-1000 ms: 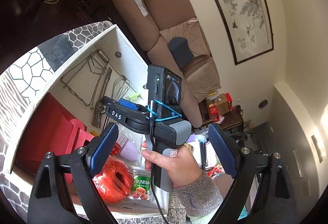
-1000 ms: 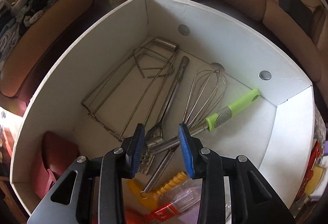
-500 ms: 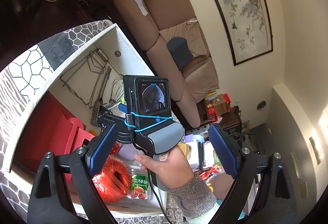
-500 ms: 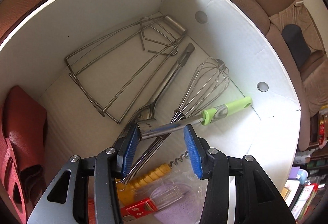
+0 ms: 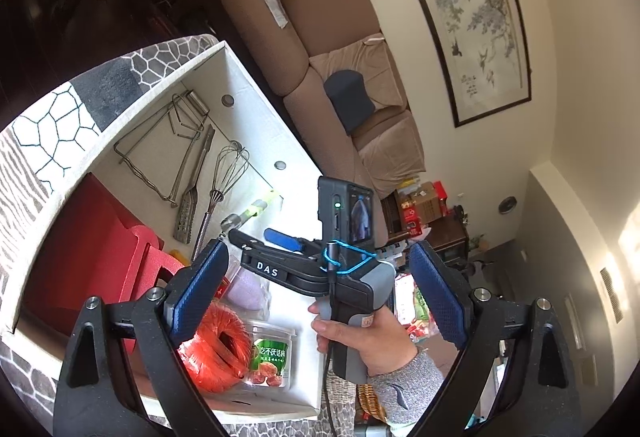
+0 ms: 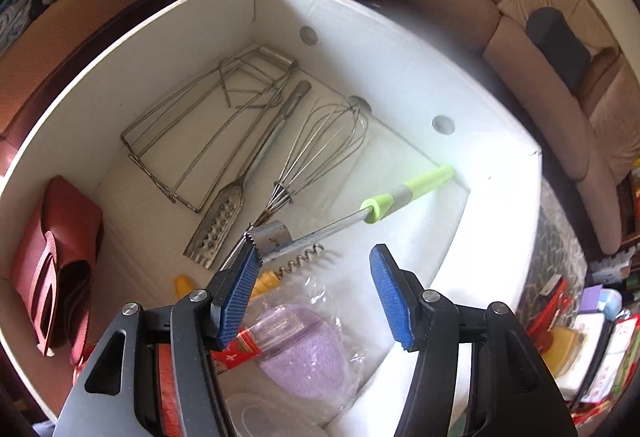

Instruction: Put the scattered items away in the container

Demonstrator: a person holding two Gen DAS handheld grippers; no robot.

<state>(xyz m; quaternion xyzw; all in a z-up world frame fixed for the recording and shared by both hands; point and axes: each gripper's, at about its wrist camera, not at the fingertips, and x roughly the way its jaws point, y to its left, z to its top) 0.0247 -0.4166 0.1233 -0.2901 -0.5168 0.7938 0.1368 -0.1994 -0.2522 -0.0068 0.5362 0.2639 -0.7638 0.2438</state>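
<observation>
Our right fingers have just been opening and hold nothing; the green-handled metal tool lies free at centre frame inside the white box with patterned outside. Left fingers stand wide, empty. One wire whisk, one brown sofa behind.

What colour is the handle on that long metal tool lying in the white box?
Light green, on the tool's handle; the right wrist view shows it best.
</observation>
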